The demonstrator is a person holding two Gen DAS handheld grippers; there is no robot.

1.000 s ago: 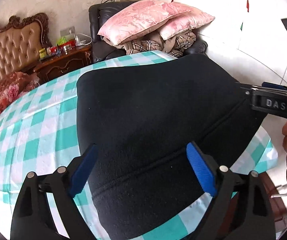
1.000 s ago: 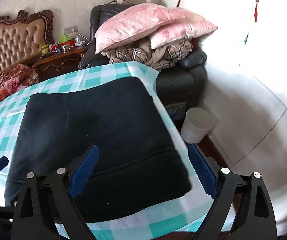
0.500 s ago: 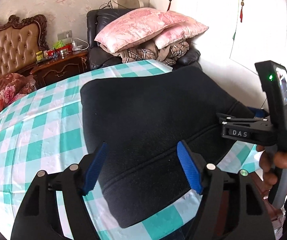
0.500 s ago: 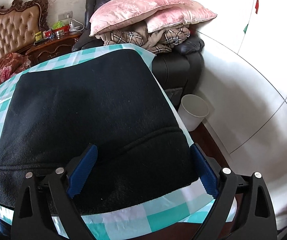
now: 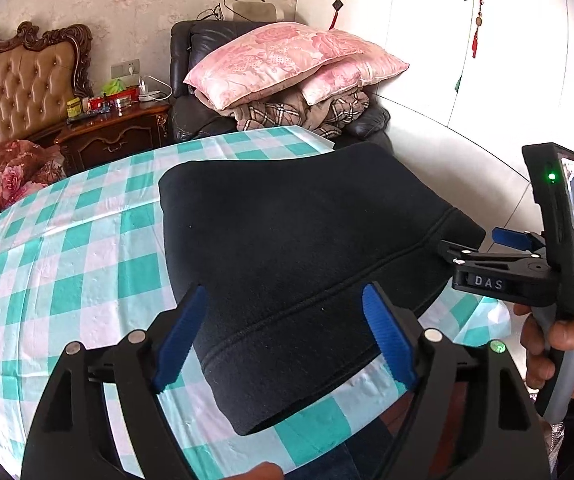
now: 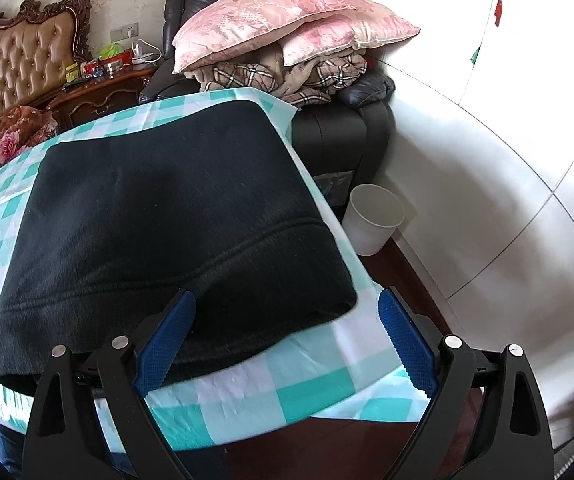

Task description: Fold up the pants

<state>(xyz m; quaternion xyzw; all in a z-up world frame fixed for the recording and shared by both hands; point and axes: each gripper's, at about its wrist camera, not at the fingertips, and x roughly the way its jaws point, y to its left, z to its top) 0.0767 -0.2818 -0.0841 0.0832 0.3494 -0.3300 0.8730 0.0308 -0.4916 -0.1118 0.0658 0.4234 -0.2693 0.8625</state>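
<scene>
The black pants [image 5: 295, 232] lie folded into a thick rectangle on the teal-and-white checked tablecloth [image 5: 67, 264], with the stitched waistband toward me. They also show in the right wrist view [image 6: 167, 216]. My left gripper [image 5: 287, 332] is open and empty, hovering over the near left part of the waistband. My right gripper [image 6: 283, 332] is open and empty above the near right corner of the pants. The right gripper also shows in the left wrist view [image 5: 487, 240], held by a hand at the pants' right edge.
A dark armchair [image 6: 335, 128] piled with pink pillows [image 5: 287, 60] and a plaid blanket stands behind the table. A white bin [image 6: 375, 220] sits on the floor at the right. A wooden nightstand [image 5: 115, 132] with small items and a bed headboard [image 5: 19, 88] are at the left.
Both grippers have pulled back toward me and lifted off the pants. The right gripper has moved to the pants' right edge. The folded pants lie still.
</scene>
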